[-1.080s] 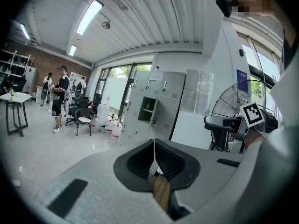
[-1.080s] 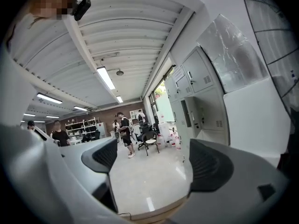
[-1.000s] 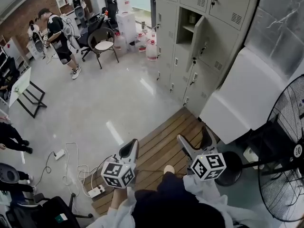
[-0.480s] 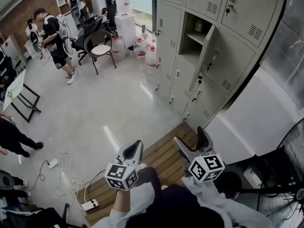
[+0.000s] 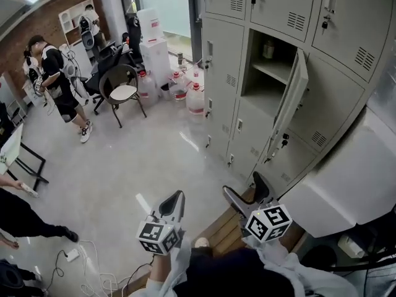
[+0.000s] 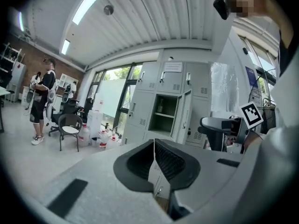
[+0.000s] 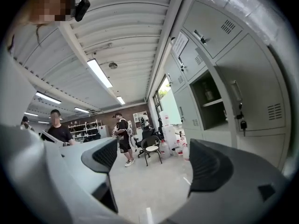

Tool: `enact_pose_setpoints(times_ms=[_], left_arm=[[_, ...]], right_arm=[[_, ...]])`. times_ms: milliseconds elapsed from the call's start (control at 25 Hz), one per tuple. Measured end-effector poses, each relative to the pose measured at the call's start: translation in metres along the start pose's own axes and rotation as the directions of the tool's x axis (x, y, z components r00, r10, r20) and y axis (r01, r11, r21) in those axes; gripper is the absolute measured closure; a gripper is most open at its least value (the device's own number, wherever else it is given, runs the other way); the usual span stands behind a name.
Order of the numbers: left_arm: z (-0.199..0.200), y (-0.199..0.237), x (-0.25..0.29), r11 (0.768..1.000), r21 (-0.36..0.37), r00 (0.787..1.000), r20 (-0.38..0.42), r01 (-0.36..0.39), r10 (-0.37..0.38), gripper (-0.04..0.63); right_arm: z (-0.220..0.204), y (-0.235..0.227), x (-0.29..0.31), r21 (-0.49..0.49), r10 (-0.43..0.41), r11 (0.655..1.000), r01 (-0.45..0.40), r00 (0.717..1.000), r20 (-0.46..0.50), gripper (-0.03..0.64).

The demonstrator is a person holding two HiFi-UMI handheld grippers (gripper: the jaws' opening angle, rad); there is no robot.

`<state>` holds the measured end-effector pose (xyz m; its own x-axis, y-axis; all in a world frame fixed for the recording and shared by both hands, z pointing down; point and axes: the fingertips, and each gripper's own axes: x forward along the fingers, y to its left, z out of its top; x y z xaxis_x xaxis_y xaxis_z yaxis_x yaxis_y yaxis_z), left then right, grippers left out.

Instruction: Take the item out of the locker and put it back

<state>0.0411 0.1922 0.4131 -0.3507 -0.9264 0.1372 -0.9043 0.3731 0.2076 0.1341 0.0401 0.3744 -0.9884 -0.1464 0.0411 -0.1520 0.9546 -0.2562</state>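
Note:
The grey locker bank [image 5: 247, 17] fills the upper right of the head view. One compartment [image 5: 267, 73] stands open, its door [image 5: 291, 113] swung out to the right. A small jar-like item [image 5: 267, 48] sits on its upper shelf; it also shows as the item [image 6: 160, 106] in the left gripper view and the item [image 7: 209, 94] in the right gripper view. My left gripper [image 5: 176, 198] is low in the middle, shut and holding nothing. My right gripper [image 5: 242, 184] is beside it, open and empty. Both are well short of the locker.
A black chair [image 5: 124, 90] and several water jugs [image 5: 185, 94] stand left of the lockers, with stacked white boxes [image 5: 151, 36] behind. People [image 5: 52, 73] stand at far left. A wooden platform [image 5: 216, 231] lies underfoot, and a white surface [image 5: 346, 184] is at right.
The view has closed in on the lockers, and the open compartment looks larger and nearer. Both grippers keep their places low in the frame, left shut, right open.

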Motion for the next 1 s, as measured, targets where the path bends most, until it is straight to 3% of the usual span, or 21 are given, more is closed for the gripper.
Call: enact_pose_setpoints(times_ms=[120,280,680,840,1000], left_arm=[[0.010,0.032,0.048,0.997,0.032,0.998,-0.006,0.064,-0.064,0.581],[0.013,0.065,0.093,0.995,0.040,0.994,-0.048,0.096,-0.094,0.581],[0.022,0.107,0.188,0.983,0.024,0.980,-0.077,0.184,-0.182,0.581],[0.021,0.125,0.248,0.975,0.045,0.973,-0.076,0.220,-0.216,0.581],[0.019,0.143,0.321,0.964,0.062,0.964,-0.074,0.258,-0.254,0.581]], right_arm=[[0.001,-0.023,0.054,0.008,-0.040,0.999,0.040,0.999,0.032,0.153],[0.007,-0.049,0.103,0.029,-0.075,0.997,0.074,0.996,0.045,0.153],[0.038,-0.120,0.183,0.010,-0.167,0.986,0.166,0.980,0.107,0.153],[0.046,-0.163,0.225,0.004,-0.189,0.982,0.190,0.973,0.135,0.153],[0.056,-0.219,0.267,-0.031,-0.259,0.963,0.269,0.949,0.178,0.153]])
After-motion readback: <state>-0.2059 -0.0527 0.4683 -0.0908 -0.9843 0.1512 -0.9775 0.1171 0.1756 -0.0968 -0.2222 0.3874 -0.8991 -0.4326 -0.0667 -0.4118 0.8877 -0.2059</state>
